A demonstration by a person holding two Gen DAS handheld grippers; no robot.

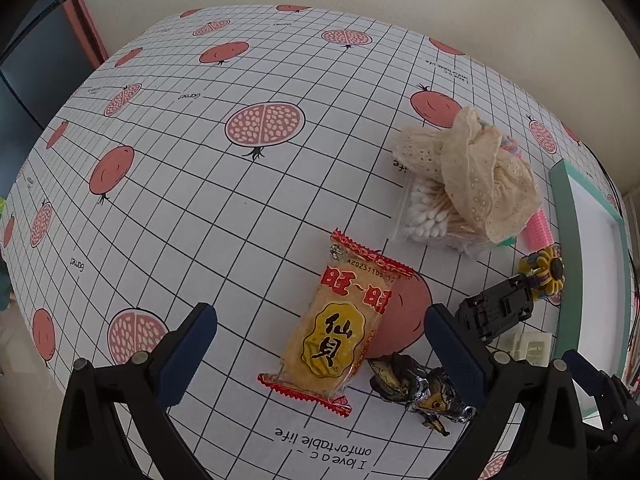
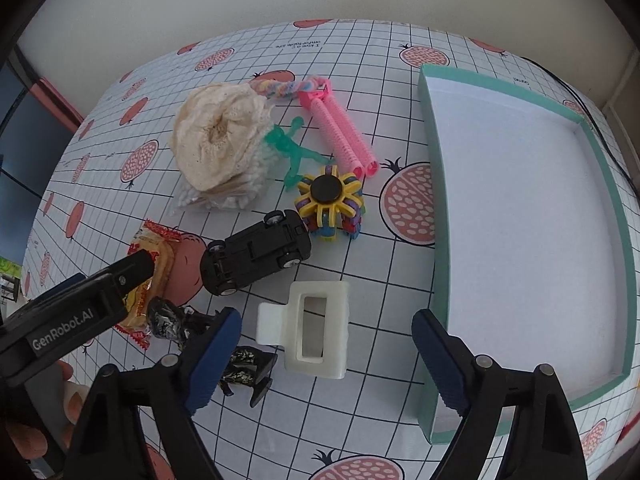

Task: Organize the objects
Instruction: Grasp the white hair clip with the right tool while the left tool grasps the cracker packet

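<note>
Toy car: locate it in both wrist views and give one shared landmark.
Left wrist: toy car at lower right, just beyond the right finger.
Right wrist: toy car left of centre, upside down.
Shared landmark: the spinner touching the car's end.

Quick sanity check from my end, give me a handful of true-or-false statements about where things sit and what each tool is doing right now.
1. The teal box has nothing in it. True.
2. The left tool is clamped on the snack packet. False: its jaws stand wide open, with the packet lying on the table between them.
3. The toy car lies on its roof, wheels up. True.
4. The white hair clip is inside the box. False: it lies on the tablecloth, left of the box.
5. The right tool is open and holds nothing. True.
</note>
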